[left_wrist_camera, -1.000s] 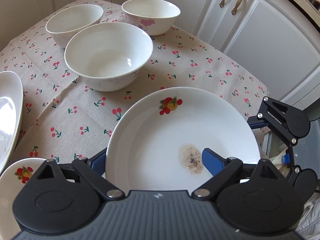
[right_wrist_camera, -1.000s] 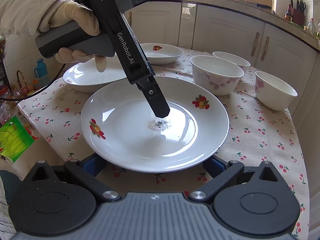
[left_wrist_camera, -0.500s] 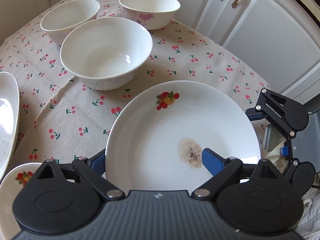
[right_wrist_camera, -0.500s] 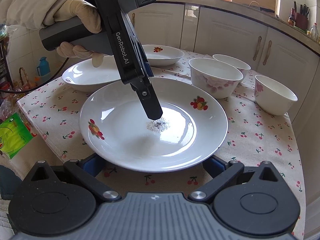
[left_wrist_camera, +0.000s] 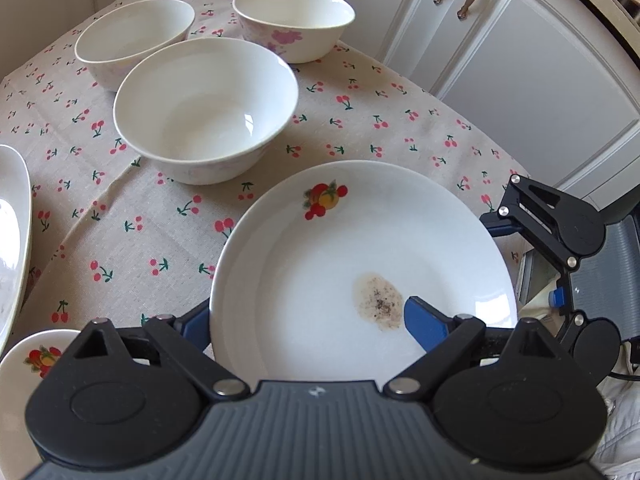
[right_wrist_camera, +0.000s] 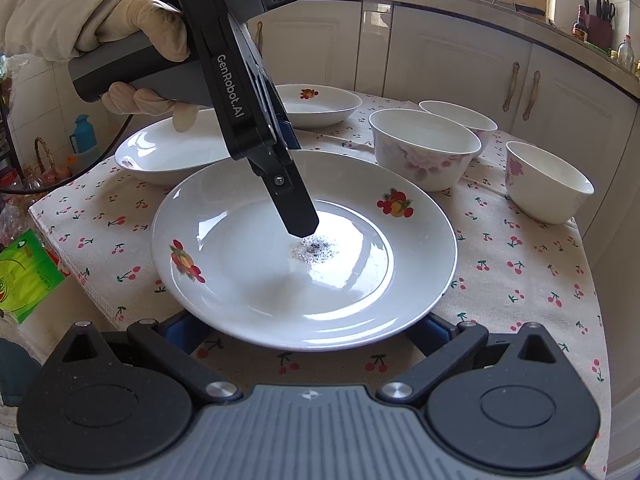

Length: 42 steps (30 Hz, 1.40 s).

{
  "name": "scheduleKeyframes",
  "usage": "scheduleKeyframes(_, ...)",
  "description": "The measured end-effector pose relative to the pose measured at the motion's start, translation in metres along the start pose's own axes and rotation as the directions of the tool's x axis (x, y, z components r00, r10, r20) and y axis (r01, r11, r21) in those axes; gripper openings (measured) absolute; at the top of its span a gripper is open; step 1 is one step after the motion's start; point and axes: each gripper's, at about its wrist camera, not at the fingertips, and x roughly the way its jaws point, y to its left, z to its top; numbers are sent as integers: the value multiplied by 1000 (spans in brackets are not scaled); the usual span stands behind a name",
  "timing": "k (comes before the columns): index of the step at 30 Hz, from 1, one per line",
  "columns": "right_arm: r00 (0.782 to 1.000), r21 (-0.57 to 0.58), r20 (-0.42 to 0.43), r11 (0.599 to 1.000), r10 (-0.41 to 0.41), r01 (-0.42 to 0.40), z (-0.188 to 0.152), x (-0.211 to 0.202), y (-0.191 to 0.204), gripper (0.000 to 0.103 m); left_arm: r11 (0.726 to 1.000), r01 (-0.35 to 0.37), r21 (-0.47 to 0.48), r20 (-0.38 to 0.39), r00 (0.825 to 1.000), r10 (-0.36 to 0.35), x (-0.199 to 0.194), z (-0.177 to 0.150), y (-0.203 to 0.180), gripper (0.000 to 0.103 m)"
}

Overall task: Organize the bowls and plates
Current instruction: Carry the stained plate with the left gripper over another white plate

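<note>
both grippers stand with jaws spread wide: the left gripper [left_wrist_camera: 308,320] straddles the near rim of the fruit-printed plate [left_wrist_camera: 360,248], one blue finger [left_wrist_camera: 424,326] over the plate's inside beside a speckled brown stain [left_wrist_camera: 378,300] and the other outside the rim, though i cannot tell whether the pads press on it. the right gripper [right_wrist_camera: 308,330] has its fingers mostly hidden under the plate's near edge, grip unclear. three white bowls [right_wrist_camera: 424,152] sit on the cherry tablecloth [left_wrist_camera: 140,208] behind, two more plates [right_wrist_camera: 168,152] beside.

a home kitchen: cream cabinets [right_wrist_camera: 452,60], cluttered countertop [right_wrist_camera: 500,4], cherry-print tablecloth [right_wrist_camera: 532,280].
</note>
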Motion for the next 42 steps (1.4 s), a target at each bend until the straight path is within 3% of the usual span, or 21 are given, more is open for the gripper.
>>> scheduleKeyframes(12, 999, -34, -15, 999, -34, 33, 4, -1, -3, 103, 998, 56, -19, -11, 998, -57, -2, -1, 3, 95)
scheduleKeyframes(17, 1000, -33, -18, 999, 22, -22, 0, -2, -11, 103, 994, 96, -43, -29, 995, -97, -1, 3, 7, 95)
scheduleKeyframes(23, 996, -41, -28, 995, 89, -90, -1, -2, -17, 103, 995, 90, -37, -49, 995, -92, 6, 8, 4, 95)
scheduleKeyframes(42, 995, -58, -53, 994, 89, -92, 8, -7, -17, 103, 995, 88, -38, 2, 996, -87, -11, 0, -1, 95)
